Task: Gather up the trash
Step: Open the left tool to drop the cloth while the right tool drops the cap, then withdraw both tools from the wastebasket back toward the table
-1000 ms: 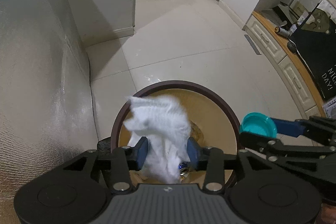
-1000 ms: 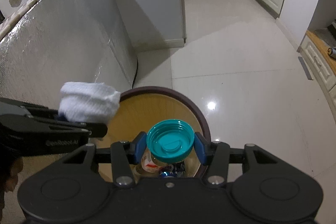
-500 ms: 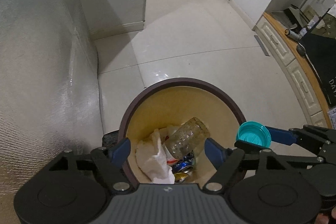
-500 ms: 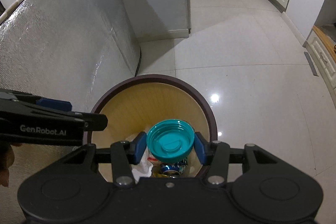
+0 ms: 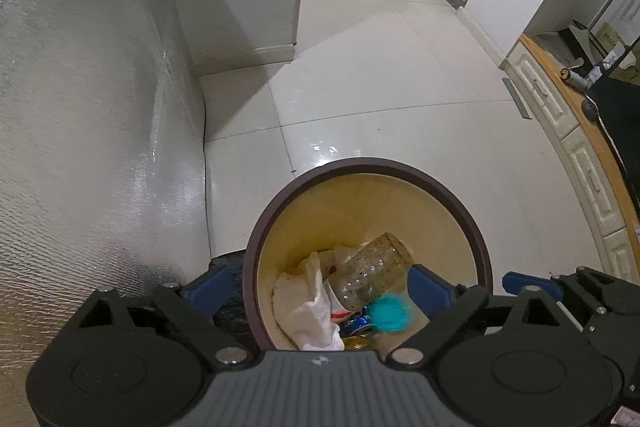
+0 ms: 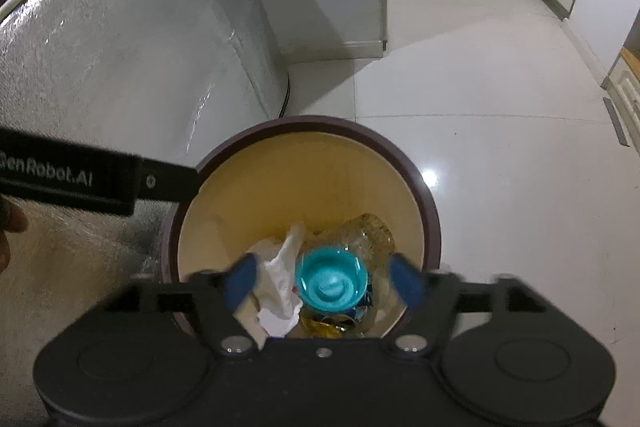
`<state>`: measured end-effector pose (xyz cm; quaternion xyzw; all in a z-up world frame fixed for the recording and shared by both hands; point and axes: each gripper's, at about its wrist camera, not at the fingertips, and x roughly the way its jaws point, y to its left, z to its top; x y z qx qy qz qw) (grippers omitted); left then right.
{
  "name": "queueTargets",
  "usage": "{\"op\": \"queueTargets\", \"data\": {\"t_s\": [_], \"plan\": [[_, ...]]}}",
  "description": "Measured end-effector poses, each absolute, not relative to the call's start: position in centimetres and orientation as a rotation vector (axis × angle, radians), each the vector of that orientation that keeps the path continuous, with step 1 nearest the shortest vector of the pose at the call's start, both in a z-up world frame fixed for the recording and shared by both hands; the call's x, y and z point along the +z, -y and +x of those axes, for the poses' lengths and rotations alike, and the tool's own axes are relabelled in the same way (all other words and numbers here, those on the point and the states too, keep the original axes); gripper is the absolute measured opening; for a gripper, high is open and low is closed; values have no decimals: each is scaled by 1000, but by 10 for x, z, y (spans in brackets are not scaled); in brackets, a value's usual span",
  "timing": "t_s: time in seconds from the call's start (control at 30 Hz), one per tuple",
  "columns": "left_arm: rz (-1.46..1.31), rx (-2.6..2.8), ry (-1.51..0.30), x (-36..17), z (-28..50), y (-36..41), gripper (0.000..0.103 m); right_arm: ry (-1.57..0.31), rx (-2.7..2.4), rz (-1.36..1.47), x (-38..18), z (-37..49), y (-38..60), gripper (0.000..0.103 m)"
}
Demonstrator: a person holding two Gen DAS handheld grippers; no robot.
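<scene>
Both grippers point steeply down over the round trash bin, which stands on the tiled floor beside a silver foil-covered panel.

The left gripper hangs over the near left edge of the bin. Its jaws are opening, wide apart, and nothing is between the blue pads.

The right gripper is over the near edge of the bin. Its jaws are opening too, and the pads no longer touch the teal lid, which is blurred between them, free above the trash.

In the bin lie a white tissue, a clear plastic bottle and crushed cans.
</scene>
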<state>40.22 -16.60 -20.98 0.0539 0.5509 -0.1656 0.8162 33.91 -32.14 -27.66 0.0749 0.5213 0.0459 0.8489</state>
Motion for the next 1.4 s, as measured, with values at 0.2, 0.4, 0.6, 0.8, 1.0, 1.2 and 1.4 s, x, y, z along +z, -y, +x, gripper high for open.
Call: {"op": "queueTargets", "data": {"t_s": [0.2, 0.4, 0.6, 0.8, 1.0, 1.2, 1.4], "plan": [[125, -343, -1186, -211, 402, 169, 97, -1132, 109, 142, -279, 336, 319, 90], [132, -333, -1192, -213, 405, 166, 101, -1140, 94, 139, -278, 327, 321, 99], [151, -310, -1207, -218, 406, 164, 103, -1132, 68, 140, -272, 322, 324, 103], [168, -321, -1219, -219, 401, 165, 103, -1119, 40, 155, -264, 313, 329, 103], [133, -343, -1231, -215, 390, 159, 103, -1097, 16, 162, -250, 301, 333, 103], [99, -351, -1203, -198, 367, 150, 103, -1073, 10, 172, -234, 285, 334, 103], [112, -352, -1136, -170, 340, 147, 103, -1036, 3, 177, -213, 268, 336, 103]]}}
